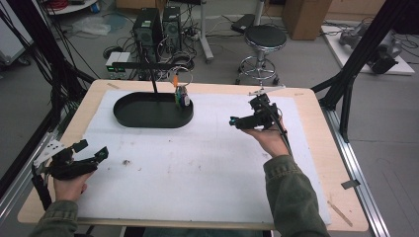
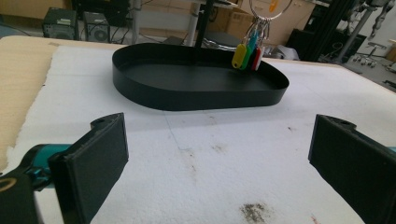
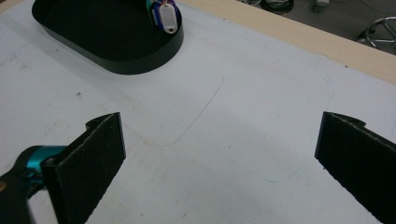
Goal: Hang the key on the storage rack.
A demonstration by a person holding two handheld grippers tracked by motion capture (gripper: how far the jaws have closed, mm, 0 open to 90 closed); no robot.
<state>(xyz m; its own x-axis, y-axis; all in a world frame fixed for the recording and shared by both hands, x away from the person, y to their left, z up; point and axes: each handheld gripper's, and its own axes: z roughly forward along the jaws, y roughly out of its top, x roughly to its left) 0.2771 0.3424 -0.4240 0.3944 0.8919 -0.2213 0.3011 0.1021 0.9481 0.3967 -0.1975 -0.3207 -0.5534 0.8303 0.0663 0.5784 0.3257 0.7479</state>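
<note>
No writing, brand or number can be read anywhere. The coloured key tags [image 2: 246,55] hanging over the black tray [image 2: 140,95], ahead of the left gripper [image 2: 217,163], show blank faces, and the white tag [image 3: 167,18] looks bare too.

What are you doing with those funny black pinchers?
A person holds one tool in each hand over a white mat. The left tool and the right tool are both open and hold nothing. A bunch of coloured key tags hangs on a ring above a black oval tray, untouched.
</note>
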